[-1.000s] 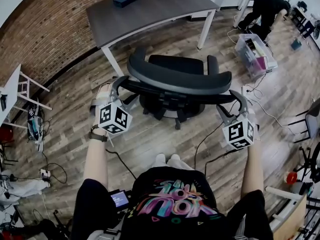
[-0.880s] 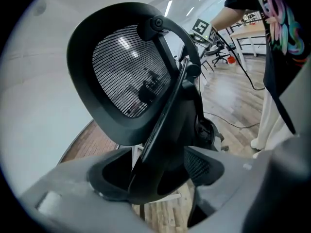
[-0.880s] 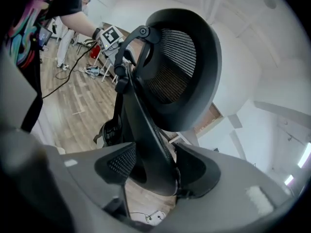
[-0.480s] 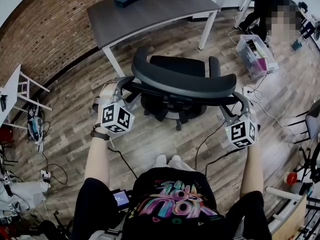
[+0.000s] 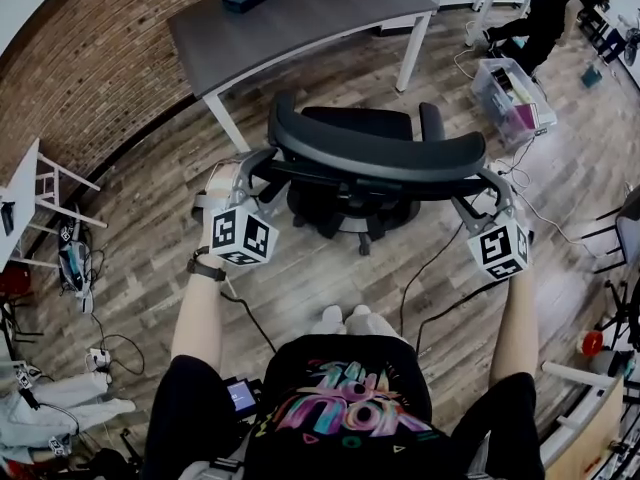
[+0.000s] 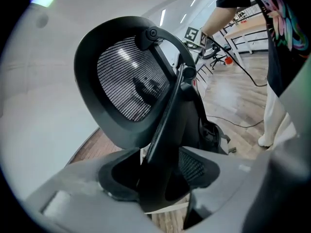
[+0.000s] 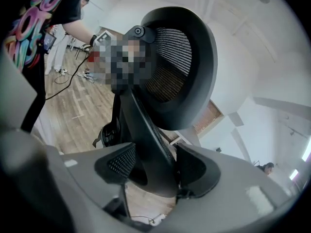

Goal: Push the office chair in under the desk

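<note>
Black office chair [image 5: 380, 154] upright, near dark grey desk [image 5: 300, 18]

From my left gripper [image 6: 160, 177], whose jaws have just been closing, I see both pads pressed on the dark side rail of the office chair [image 6: 127, 84], its mesh back rising just beyond, with wooden floor [image 6: 238, 93], a black cable [image 6: 233, 124] and a person's leg [image 6: 277, 120] to the right.

A lab-like office: desk [image 5: 300, 23], brick wall [image 5: 90, 68], trailing cables [image 5: 426, 268]
</note>
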Demonstrator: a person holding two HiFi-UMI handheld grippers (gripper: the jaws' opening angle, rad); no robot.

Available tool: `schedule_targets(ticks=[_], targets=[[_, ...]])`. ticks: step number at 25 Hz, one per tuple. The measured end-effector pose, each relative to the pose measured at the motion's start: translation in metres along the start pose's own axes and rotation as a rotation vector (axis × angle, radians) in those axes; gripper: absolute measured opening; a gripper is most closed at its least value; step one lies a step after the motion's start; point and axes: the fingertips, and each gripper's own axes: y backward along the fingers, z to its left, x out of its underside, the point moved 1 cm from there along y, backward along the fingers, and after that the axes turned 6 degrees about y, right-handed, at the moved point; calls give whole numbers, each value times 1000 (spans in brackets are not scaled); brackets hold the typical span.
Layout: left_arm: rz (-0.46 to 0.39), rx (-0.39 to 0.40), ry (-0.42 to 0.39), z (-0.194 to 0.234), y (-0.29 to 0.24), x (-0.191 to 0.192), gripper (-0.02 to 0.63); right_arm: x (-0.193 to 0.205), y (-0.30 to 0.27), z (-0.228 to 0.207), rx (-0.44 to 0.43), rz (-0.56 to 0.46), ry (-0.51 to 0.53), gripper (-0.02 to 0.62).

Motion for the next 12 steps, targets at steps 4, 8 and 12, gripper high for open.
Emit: schedule_targets(ticks=[4,8,12], targets=[[-4,-1,-1,5,-6,1,245,1,-6,-5,7,1,-9,265],[-2,-10,4,8,-19,-4,245,9,-15,-16,-1,-8,-11,267],[11,-33,9,14,-37,-11,245,20,-33,-37,-11,-36,0,268]])
